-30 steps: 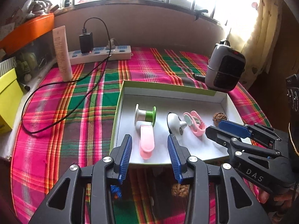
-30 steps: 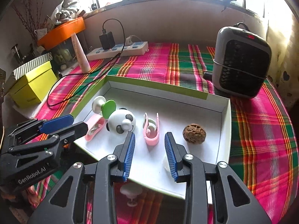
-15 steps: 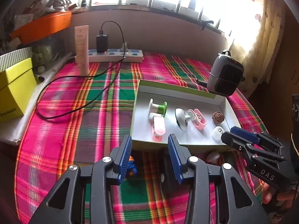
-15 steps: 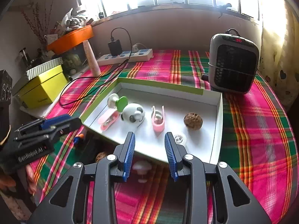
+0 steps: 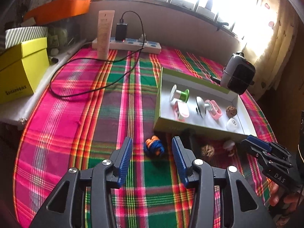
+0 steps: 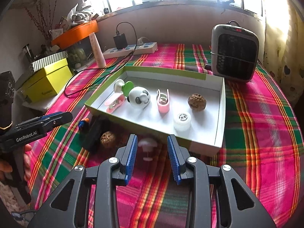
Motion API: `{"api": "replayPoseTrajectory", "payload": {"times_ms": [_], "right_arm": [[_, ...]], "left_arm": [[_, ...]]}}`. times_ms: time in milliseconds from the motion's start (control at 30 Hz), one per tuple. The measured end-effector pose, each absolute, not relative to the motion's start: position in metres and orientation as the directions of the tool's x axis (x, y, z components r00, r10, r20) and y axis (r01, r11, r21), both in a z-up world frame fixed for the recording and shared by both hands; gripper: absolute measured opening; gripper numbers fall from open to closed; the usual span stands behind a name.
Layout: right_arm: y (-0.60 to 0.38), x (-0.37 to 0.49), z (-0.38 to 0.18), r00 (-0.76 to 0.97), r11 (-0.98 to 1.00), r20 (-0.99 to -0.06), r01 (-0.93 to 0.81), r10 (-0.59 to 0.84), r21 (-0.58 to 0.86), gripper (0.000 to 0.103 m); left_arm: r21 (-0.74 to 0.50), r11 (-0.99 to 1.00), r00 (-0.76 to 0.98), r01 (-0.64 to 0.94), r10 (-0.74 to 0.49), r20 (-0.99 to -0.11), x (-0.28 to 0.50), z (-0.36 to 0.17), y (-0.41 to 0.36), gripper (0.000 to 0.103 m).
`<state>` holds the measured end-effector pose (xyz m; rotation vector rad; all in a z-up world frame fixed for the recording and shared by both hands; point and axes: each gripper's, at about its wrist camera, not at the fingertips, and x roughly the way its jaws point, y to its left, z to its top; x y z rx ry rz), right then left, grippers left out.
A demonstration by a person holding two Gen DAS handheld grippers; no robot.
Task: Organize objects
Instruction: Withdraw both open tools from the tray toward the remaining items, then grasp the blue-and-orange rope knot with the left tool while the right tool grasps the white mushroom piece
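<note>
A white tray with a green rim [image 5: 165,127] holds a green spool [image 5: 180,95], two pink clips [image 5: 182,111], a panda toy [image 6: 139,96], a walnut [image 6: 197,102] and a white cap [image 6: 182,122]. On the plaid cloth in front of it lie a blue-orange knot ball [image 5: 154,149], a second walnut [image 5: 207,151], a black item [image 6: 95,133] and a pale mushroom-shaped piece [image 6: 147,146]. My left gripper [image 5: 152,139] hovers over the ball, its jaws opening, pads touching nothing. Over the mushroom piece my right gripper [image 6: 152,137] stands open and empty.
A grey heater [image 6: 234,53] stands behind the tray's right corner. At the back are a power strip [image 5: 131,44] with a charger and a black cable [image 5: 79,93], and an upright tube [image 5: 104,34]. A yellow box [image 5: 20,70] sits at the left edge.
Both grippers have drawn back from over the tray to the cloth in front of it. The loose ball, walnut and mushroom piece came into view. The left jaws stand wider.
</note>
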<state>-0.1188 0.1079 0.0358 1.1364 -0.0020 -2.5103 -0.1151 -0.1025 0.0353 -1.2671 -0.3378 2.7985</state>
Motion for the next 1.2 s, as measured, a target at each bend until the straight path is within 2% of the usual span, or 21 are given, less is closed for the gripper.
{"api": "replayPoseTrajectory", "payload": {"times_ms": [367, 867, 900, 933, 967, 1200], "right_arm": [[0.110, -0.111, 0.024, -0.578, -0.928, -0.741, 0.332, -0.341, 0.168, 0.034], [0.104, -0.114, 0.013, -0.550, -0.929, -0.766, 0.334, -0.331, 0.162, 0.035], [0.104, -0.115, 0.012, -0.550, -0.929, -0.767, 0.331, -0.330, 0.163, 0.037], [0.104, -0.116, 0.011, -0.547, -0.929, -0.768, 0.330, -0.332, 0.167, 0.047], [0.104, -0.117, 0.011, -0.546, -0.929, -0.769, 0.329, -0.333, 0.169, 0.051], [0.096, -0.124, 0.010, -0.547, -0.933, -0.775, 0.328, -0.317, 0.150, 0.052]], "left_arm": [[-0.256, -0.966, -0.625, 0.033, 0.180, -0.760, -0.113, 0.016, -0.101, 0.045], [-0.248, -0.968, -0.607, 0.035, 0.177, -0.774, -0.126, 0.007, -0.099, 0.047], [-0.247, -0.968, -0.608, 0.035, 0.176, -0.775, -0.127, 0.007, -0.099, 0.047], [-0.244, -0.969, -0.608, 0.036, 0.172, -0.775, -0.128, 0.007, -0.099, 0.047], [-0.240, -0.970, -0.608, 0.037, 0.169, -0.776, -0.130, 0.007, -0.099, 0.047], [-0.214, -0.976, -0.614, 0.039, 0.146, -0.776, -0.137, 0.006, -0.098, 0.047]]}}
